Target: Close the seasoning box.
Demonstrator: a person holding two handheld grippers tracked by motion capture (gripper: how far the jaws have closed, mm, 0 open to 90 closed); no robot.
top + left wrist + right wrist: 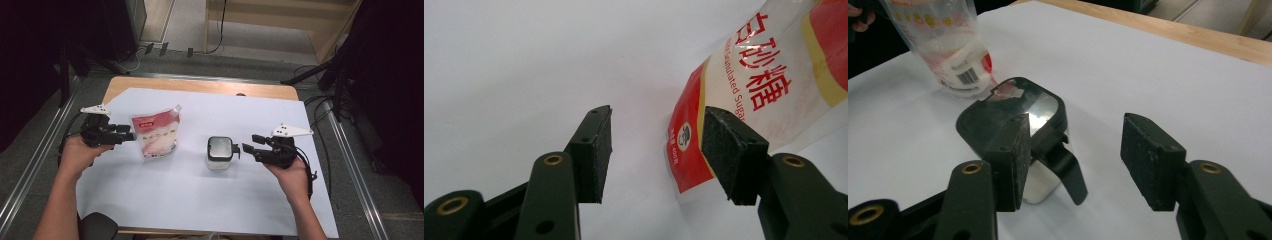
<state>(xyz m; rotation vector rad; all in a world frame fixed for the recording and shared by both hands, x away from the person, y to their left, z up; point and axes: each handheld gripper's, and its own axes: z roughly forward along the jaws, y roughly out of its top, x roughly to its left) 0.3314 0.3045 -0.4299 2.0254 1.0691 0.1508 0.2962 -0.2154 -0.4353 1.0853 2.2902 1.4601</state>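
From the high view, your left gripper (pixel 131 135) sits just left of the bag of granulated sugar (pixel 155 134), its tips at the bag's left edge; whether they touch it cannot be told from here. The bag stands upright on the white sheet (pixel 200 200) that covers the wooden table (pixel 200 86). To the right of the bag, a little apart from it, stands the clear jar with a black lid (pixel 220 151) — and your right gripper (pixel 246 148) is just right of that jar, close to the lid's small tab.

In the left gripper view, your left gripper (pixel 656 150) has its jaws apart, with nothing between them. The sugar bag (pixel 744 100) lies beyond the right-hand pad, red and clear with printed lettering, and white sheet (pixel 524 60) is everywhere else.

In the right gripper view, your right gripper (pixel 1075 157) also has its jaws spread wide and empty. The jar (pixel 1013 120) stands behind the left-hand pad, its black flip tab hanging into the gap — the sugar bag (pixel 948 40) is farther off, behind the jar.
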